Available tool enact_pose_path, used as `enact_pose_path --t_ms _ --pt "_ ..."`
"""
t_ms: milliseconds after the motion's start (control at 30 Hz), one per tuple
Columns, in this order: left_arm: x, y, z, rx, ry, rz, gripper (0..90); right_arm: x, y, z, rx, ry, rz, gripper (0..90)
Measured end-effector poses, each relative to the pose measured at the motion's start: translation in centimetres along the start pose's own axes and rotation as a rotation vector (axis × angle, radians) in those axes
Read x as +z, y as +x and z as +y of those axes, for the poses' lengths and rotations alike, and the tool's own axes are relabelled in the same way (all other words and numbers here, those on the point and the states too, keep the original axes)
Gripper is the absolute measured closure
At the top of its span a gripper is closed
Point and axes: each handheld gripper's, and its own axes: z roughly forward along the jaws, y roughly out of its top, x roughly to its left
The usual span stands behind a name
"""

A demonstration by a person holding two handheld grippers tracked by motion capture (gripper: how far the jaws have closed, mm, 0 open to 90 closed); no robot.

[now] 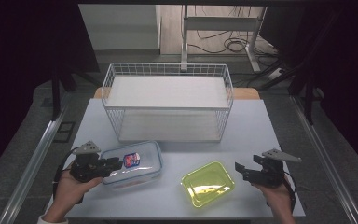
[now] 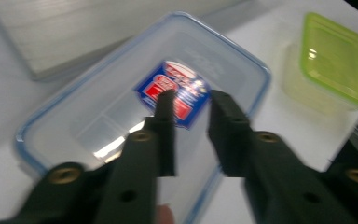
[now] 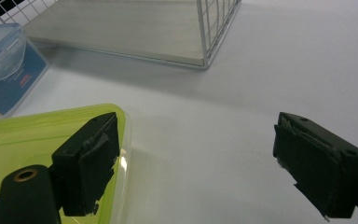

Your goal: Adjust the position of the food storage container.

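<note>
Hovering over clear lidded container [image 1: 133,164] at worktop [image 1: 256,135] front-left: left tool [image 1: 115,163], jaws narrowed, gripping nothing. Beside green container [image 1: 208,183]: right tool [image 1: 239,170], jaws wide, empty. Wire basket [image 1: 168,70] unfilled; both placements judged outstanding.

High view overhead, tool views close, low

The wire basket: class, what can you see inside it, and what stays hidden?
Inside the white wire basket a pale flat shelf board spans the upper level, bare on top. Below, the basket's pale floor looks bare through the mesh; the board hides its rear part.
</note>
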Motion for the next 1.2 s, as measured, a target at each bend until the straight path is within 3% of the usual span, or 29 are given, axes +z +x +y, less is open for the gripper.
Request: enact_pose_path --t_ms 167,367,467,567,833,1100,1200 --pt "-0.4 -1.2 -0.2 0.044 0.035 -0.041 89.2 -0.2 0.0 0.1 -0.002 -0.004 0.003 15.1" --pt "-0.1 -2.6 -1.6 0.073 0.092 -0.062 89.8 -0.2 0.1 0.1 -0.005 -0.001 0.009 15.5" --pt "0.8 -3.1 -3.3 0.089 0.161 -0.078 89.7 -0.1 0.1 0.1 -0.005 0.000 0.011 15.6" --pt "1.5 -3.2 -4.6 0.099 0.209 -0.065 89.7 -0.1 0.1 0.1 -0.009 0.003 0.012 15.7" --pt "2.0 -2.1 -6.1 0.074 0.216 -0.011 89.8 0.0 0.3 0.0 -0.012 0.010 0.013 16.4" --pt "1.8 -1.4 -6.1 0.058 0.202 0.012 89.8 0.1 0.3 0.0 -0.012 0.011 0.013 16.6" --pt "1.7 -1.2 -6.1 0.052 0.204 0.000 89.9 0.0 0.3 0.0 -0.013 0.012 0.013 16.8"
